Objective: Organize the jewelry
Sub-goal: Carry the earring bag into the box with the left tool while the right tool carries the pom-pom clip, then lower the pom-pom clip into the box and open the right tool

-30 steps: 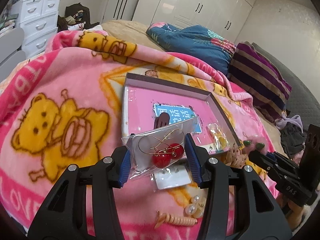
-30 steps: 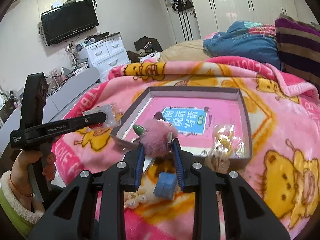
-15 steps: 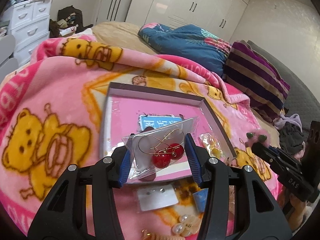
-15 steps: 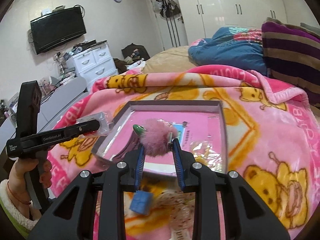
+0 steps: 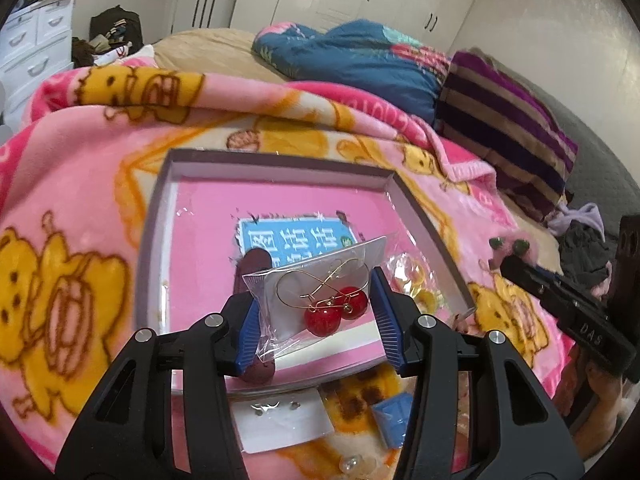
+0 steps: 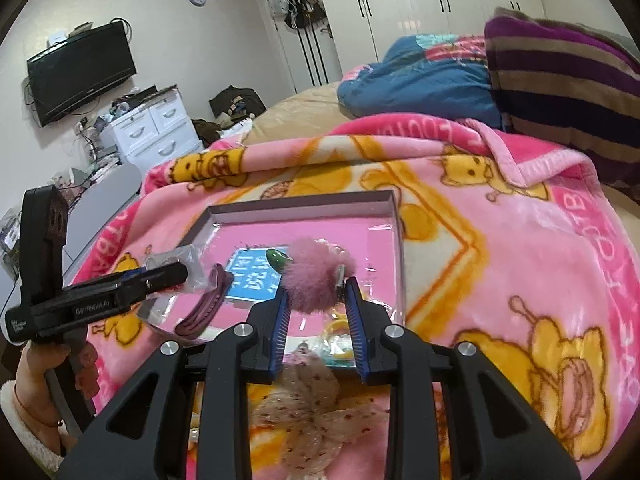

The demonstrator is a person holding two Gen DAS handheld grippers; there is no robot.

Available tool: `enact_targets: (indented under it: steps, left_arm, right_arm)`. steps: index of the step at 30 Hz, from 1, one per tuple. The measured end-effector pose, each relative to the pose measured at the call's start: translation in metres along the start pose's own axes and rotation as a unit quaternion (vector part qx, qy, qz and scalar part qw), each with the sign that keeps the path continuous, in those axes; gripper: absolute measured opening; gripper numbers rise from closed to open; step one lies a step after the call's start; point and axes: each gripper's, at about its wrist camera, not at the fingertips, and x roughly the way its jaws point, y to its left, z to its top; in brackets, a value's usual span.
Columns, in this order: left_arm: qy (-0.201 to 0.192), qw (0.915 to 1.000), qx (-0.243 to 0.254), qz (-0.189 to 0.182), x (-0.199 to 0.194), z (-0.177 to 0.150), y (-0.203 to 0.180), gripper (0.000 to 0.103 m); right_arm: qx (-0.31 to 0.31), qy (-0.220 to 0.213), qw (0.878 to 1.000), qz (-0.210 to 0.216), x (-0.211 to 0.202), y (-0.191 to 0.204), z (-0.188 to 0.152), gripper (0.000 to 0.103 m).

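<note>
My left gripper (image 5: 316, 316) is shut on a clear packet of red cherry earrings (image 5: 320, 300) and holds it over the near part of the grey box (image 5: 280, 162), which has a pink floor and a blue label (image 5: 292, 240). My right gripper (image 6: 318, 300) is shut on a pink fluffy hair clip (image 6: 316, 276) with a green tip, above the box's near right part (image 6: 394, 216). A maroon hair clip (image 6: 204, 308) and a packet of yellow pieces (image 5: 412, 276) lie in the box. Each gripper shows in the other's view: the left (image 6: 160, 276), the right (image 5: 516, 252).
The box lies on a pink bear blanket (image 5: 68, 208) on a bed. In front of it lie a white earring card (image 5: 280, 424), a small blue box (image 5: 392, 416), pearls (image 5: 352, 464) and a beige dotted bow (image 6: 316, 404). Pillows (image 5: 504, 128) lie behind.
Both grippers have moved forward with their loads, from in front of the box to over its near part. The loose items on the blanket now lie closer beneath them.
</note>
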Motion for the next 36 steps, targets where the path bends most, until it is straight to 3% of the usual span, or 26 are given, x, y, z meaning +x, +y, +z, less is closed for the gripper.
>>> enact_targets:
  steps: [19, 32, 36]
  left_arm:
    - [0.046, 0.9988, 0.008, -0.012, 0.037, -0.009, 0.005, 0.042]
    - [0.042, 0.9990, 0.008, -0.011, 0.031, -0.008, 0.005, 0.054]
    - [0.034, 0.9994, 0.008, -0.007, 0.024, -0.005, 0.005, 0.062]
  right_arm:
    - [0.015, 0.063, 0.997, -0.039, 0.049, -0.016, -0.006, 0.027]
    - [0.019, 0.074, 0.996, -0.053, 0.053, -0.018, -0.012, 0.029]
    - [0.032, 0.063, 0.997, -0.045, 0.042, -0.020, -0.012, 0.040]
